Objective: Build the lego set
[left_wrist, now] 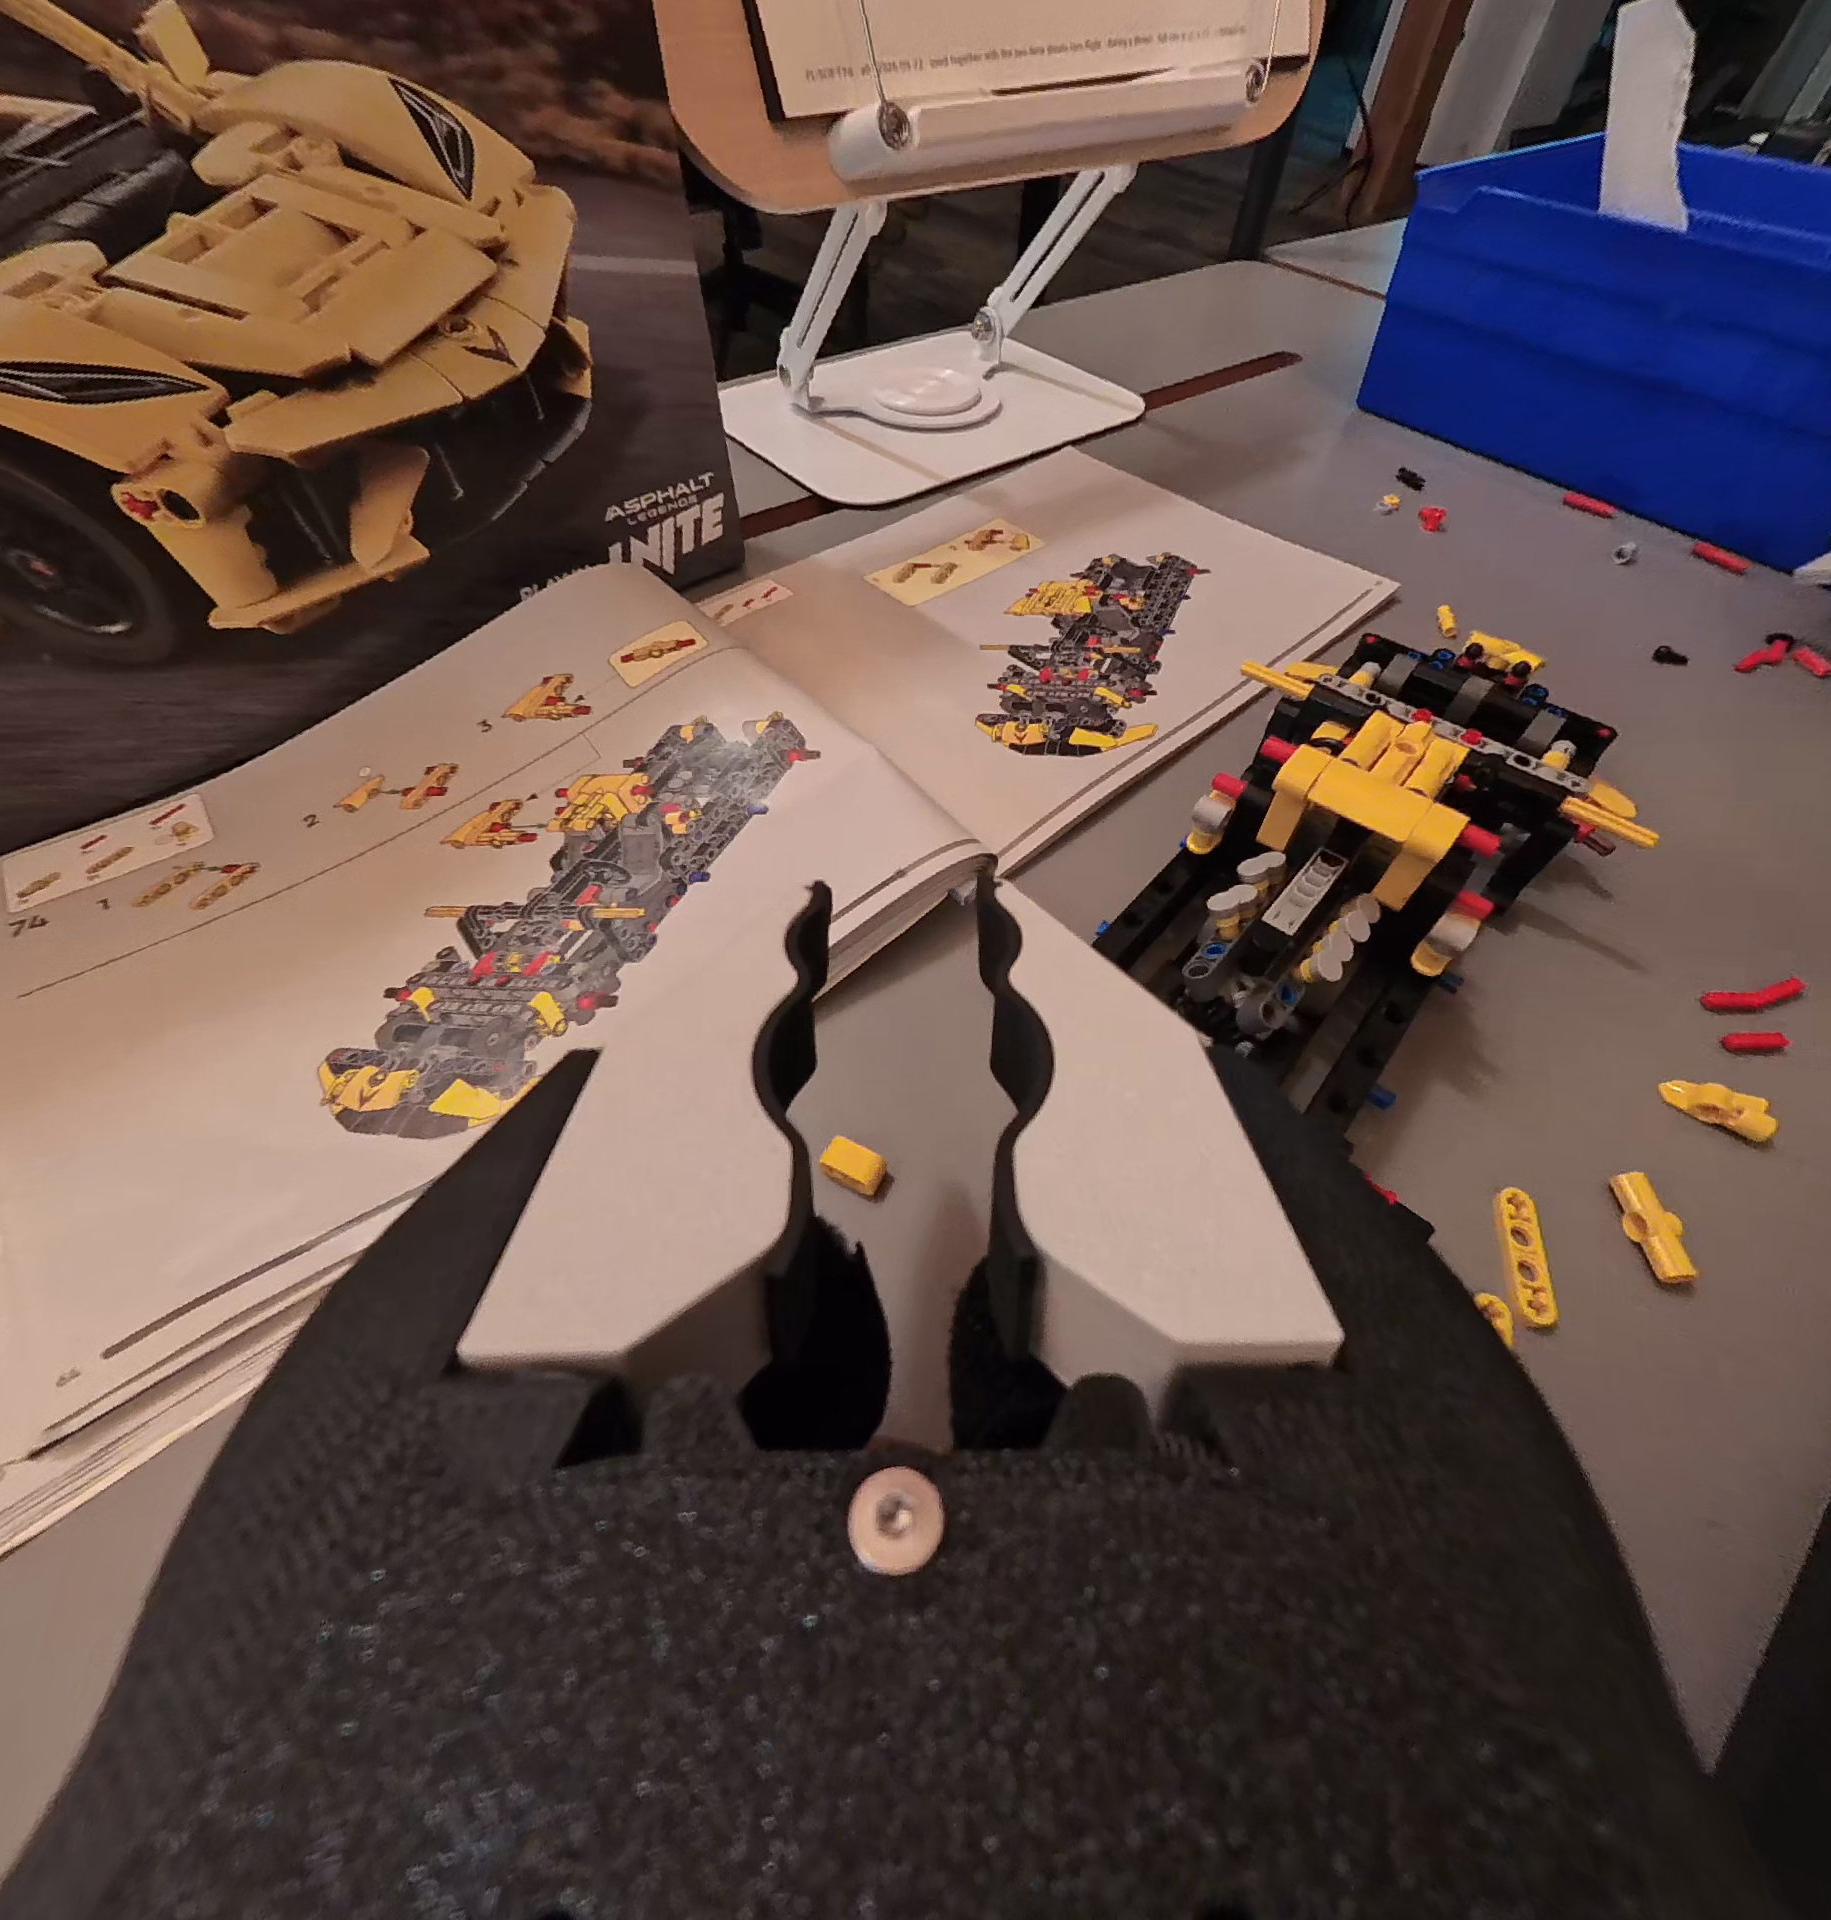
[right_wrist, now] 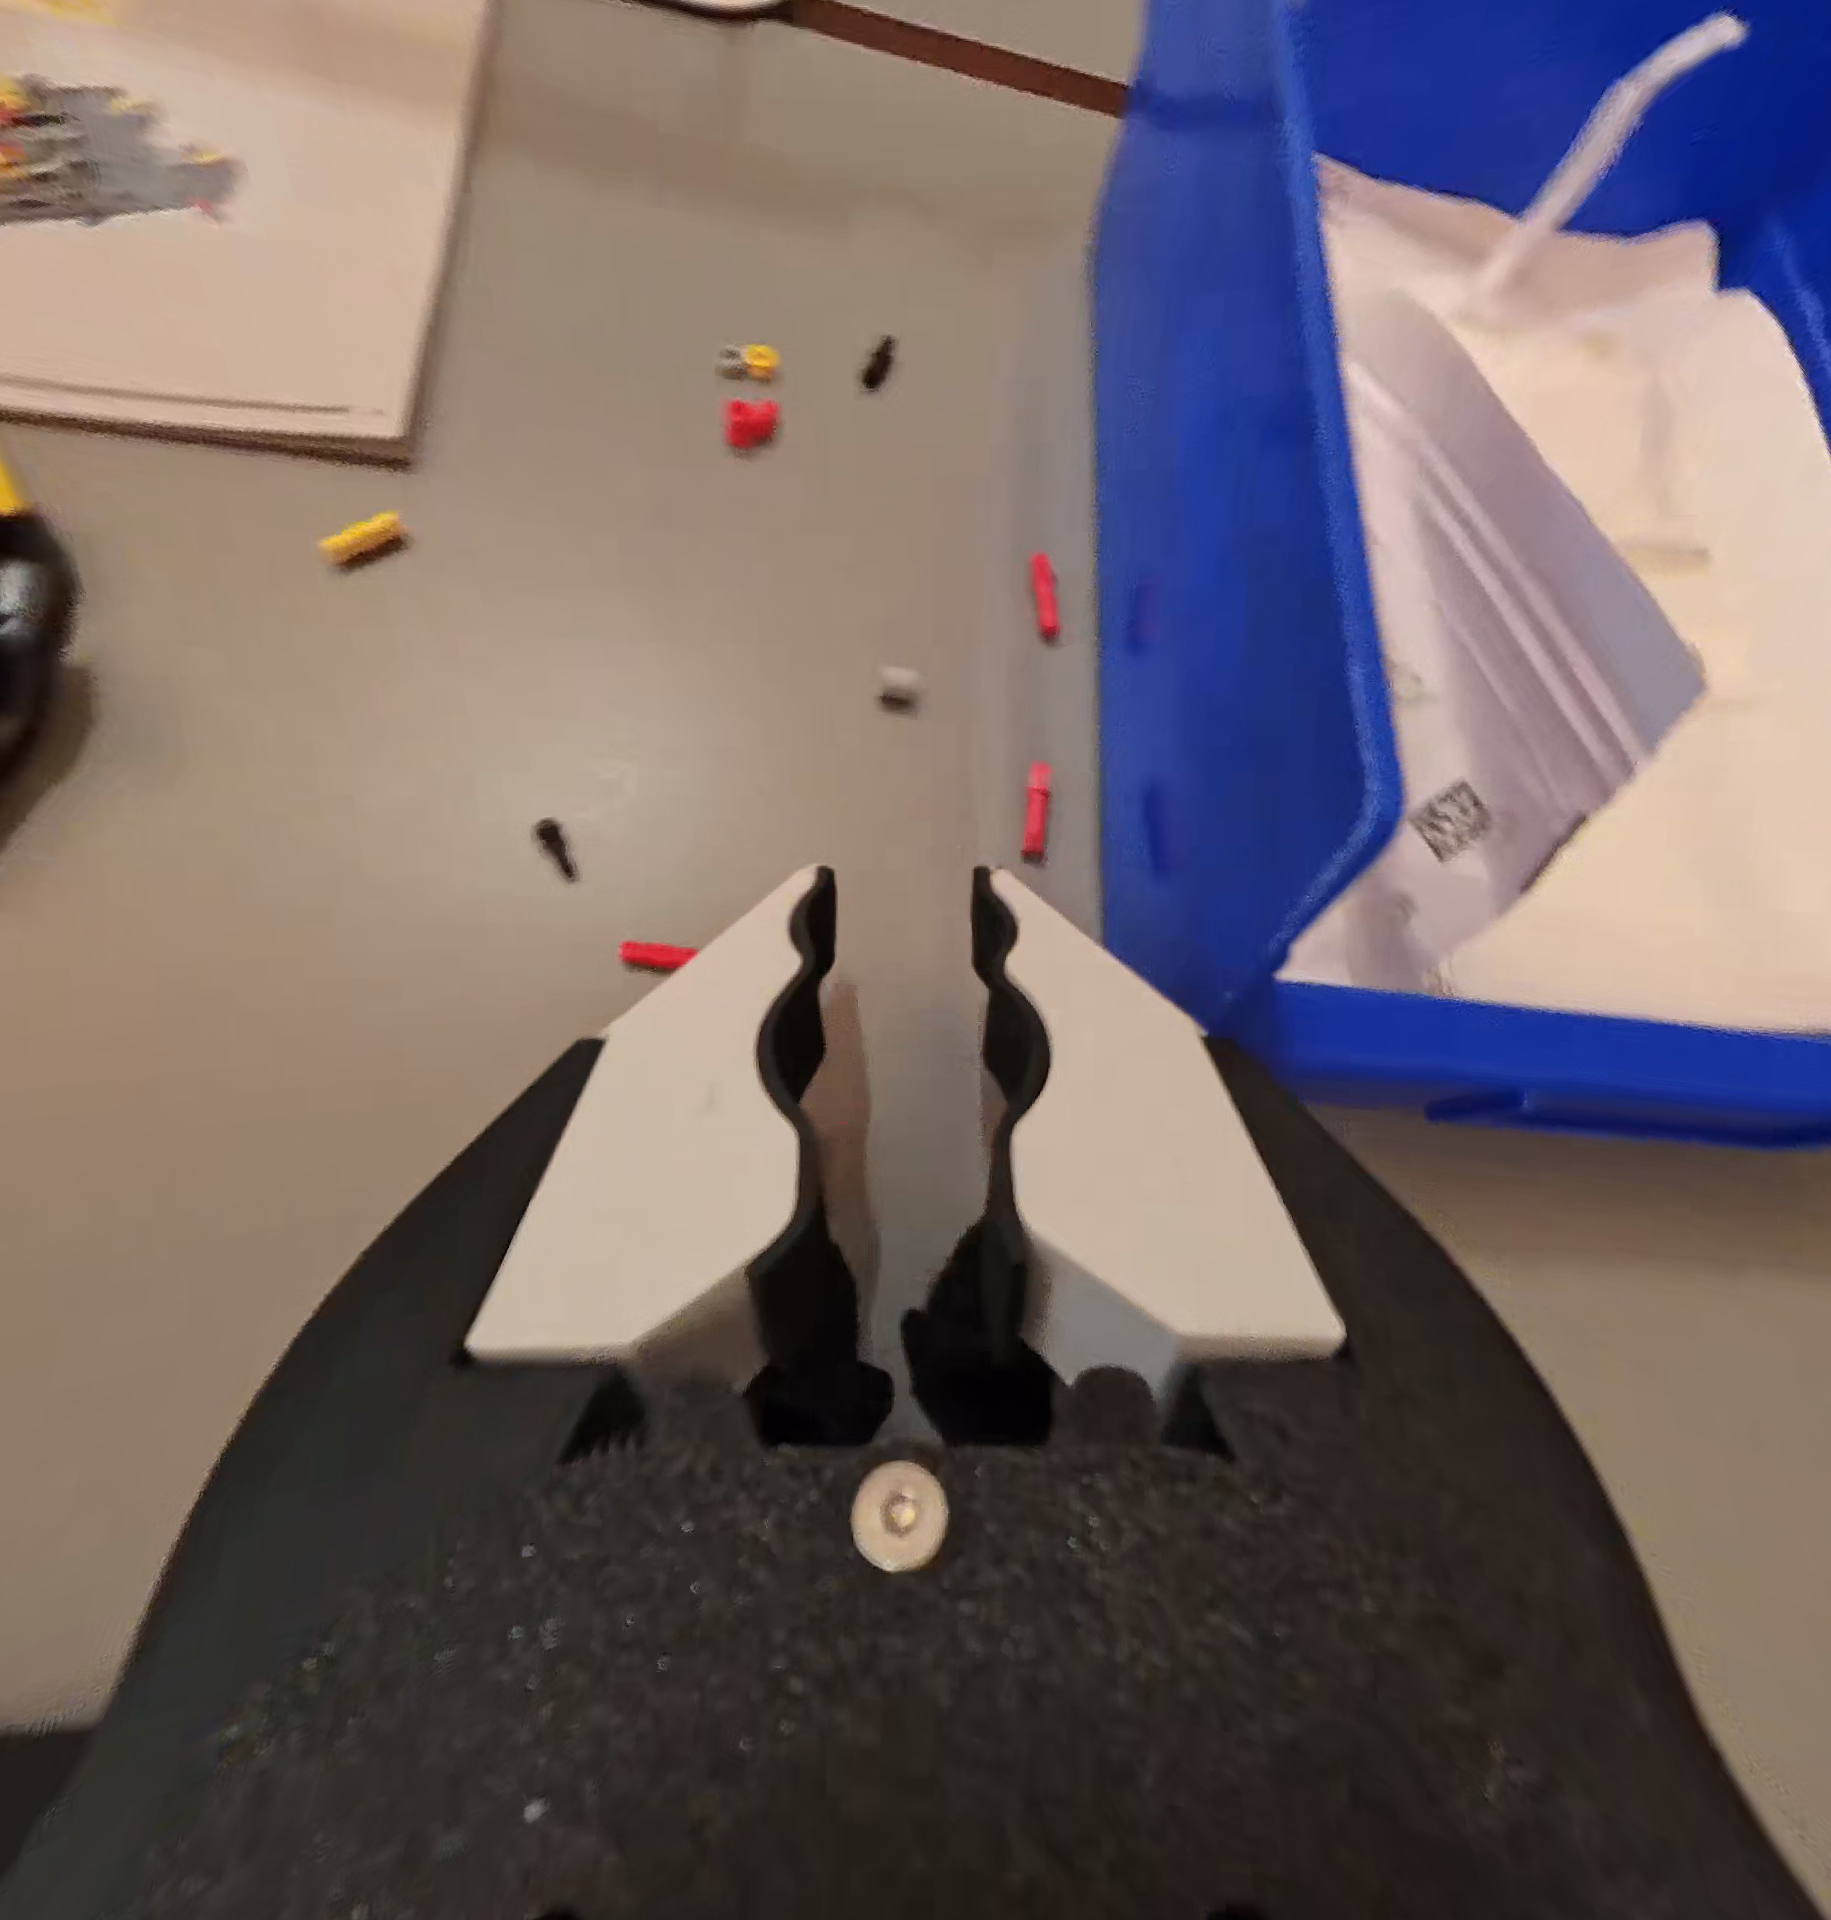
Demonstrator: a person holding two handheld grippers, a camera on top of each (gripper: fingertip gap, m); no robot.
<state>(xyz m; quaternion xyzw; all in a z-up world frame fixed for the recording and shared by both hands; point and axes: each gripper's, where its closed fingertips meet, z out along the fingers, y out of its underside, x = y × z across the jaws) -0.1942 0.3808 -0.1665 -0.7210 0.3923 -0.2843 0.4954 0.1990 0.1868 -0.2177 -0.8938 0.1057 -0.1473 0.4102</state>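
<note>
Between the wavy black pads of the left gripper (left_wrist: 900,894), in the gap near the finger roots, a small yellow brick (left_wrist: 853,1163) lies on the grey table (left_wrist: 1576,1455), untouched; the jaws stand moderately apart and grip nothing. The fingers are pale grey wedges with black scalloped liners, set in a rough, grainy black body with one silver screw. The gripper points toward twelve o'clock, tilted down over the edge of the open instruction booklet (left_wrist: 267,1039), whose matte pages run from nine to one o'clock. At two o'clock the half-built car (left_wrist: 1389,831) rests on the table: a long black beam frame with glossy yellow panels, red pins and light grey connectors. Loose yellow beams (left_wrist: 1529,1257) and red pins (left_wrist: 1752,994) lie scattered at three o'clock. The printed set box (left_wrist: 267,312) stands at eleven, a white stand (left_wrist: 932,405) at twelve.

The right gripper (right_wrist: 903,878), same build, hangs above bare table with its jaws likewise parted and empty. Just off its tips, red pins (right_wrist: 1038,810) and a small grey piece (right_wrist: 898,688) lie at twelve to one o'clock; the frame is blurred, so finer shapes are uncertain. A smooth blue bin (right_wrist: 1233,520) holding white paper bags (right_wrist: 1513,582) fills two o'clock.
</note>
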